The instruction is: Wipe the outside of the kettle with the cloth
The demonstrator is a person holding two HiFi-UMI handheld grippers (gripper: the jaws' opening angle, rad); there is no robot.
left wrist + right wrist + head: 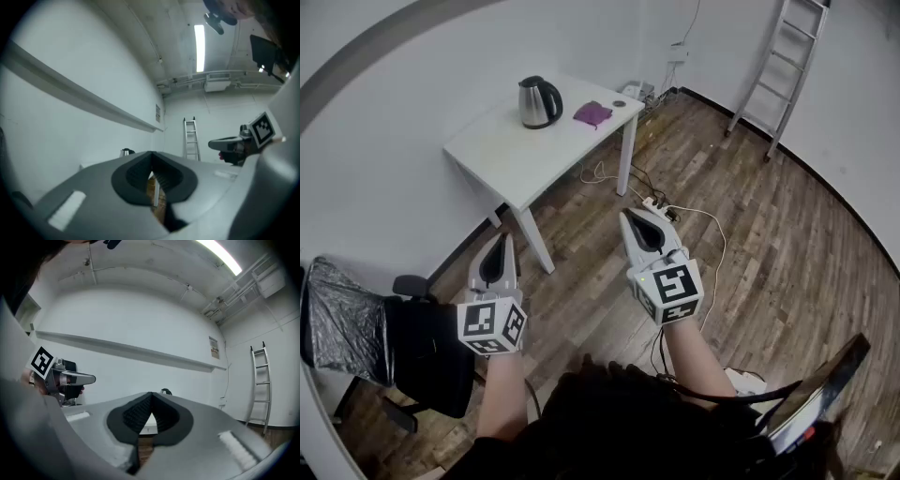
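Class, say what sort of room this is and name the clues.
Probably a sparse workroom or lab: a white table bearing an electric kettle, a ladder against the bare wall, cables across the plank floor.

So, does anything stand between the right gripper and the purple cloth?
Nothing visible does. The shut, empty right gripper hangs short of the white table, where the purple cloth lies beside the steel kettle. Only white cables and a power strip lie on the wooden floor between.
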